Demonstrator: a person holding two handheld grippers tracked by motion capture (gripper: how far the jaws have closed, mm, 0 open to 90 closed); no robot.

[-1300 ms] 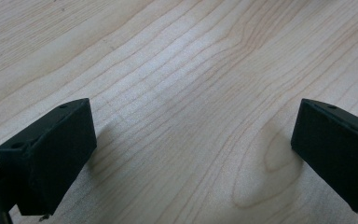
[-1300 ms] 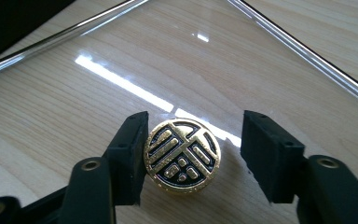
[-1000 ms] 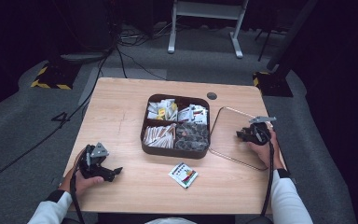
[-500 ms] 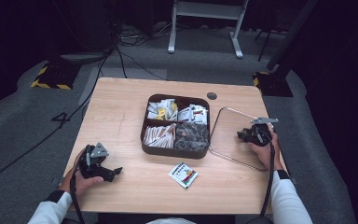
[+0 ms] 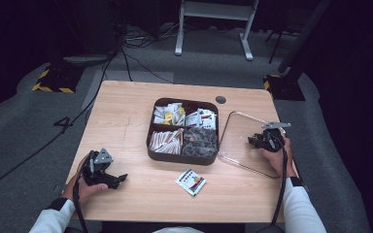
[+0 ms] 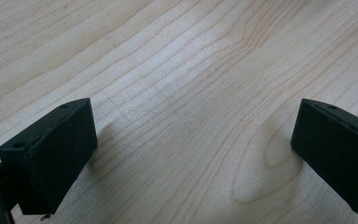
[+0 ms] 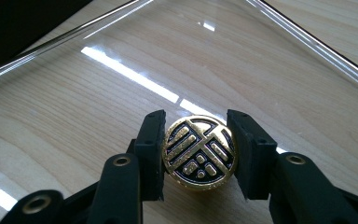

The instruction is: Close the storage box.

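1. The right gripper [image 7: 195, 154] has its two black jaws set on either side of a round gold-and-black knob [image 7: 199, 152] embossed with a geometric pattern. The left pad touches the knob's edge; at the right pad contact appears likely, though a sliver of shadow makes it hard to confirm. The jaws stand partly closed, about the knob's width apart.
2. The knob sits on a clear square lid of glass or plastic [image 7: 121, 51] lying flat on the light wooden table [image 5: 126, 121]. The lid's far corners are cut off by the frame in the right gripper view; its near edge is hidden behind the jaws.
3. In the high view, the right gripper [image 5: 258, 141] rests over the lid [image 5: 238, 145], just right of the tray. The knob itself is hidden there beneath the gripper and hand.
4. The dark brown square tray with four compartments [image 5: 150, 145] holds packets; their print is too small to read.
5. A small white sachet with red and green print [image 5: 191, 181] lies on the table in front of the tray, apart from it.
6. The left gripper [image 6: 193, 154] has its jaws spread wide over bare wood, with nothing between them; both jaws are cut off by the frame edges. In the high view it [image 5: 119, 178] rests at the table's near left, well apart from the tray.
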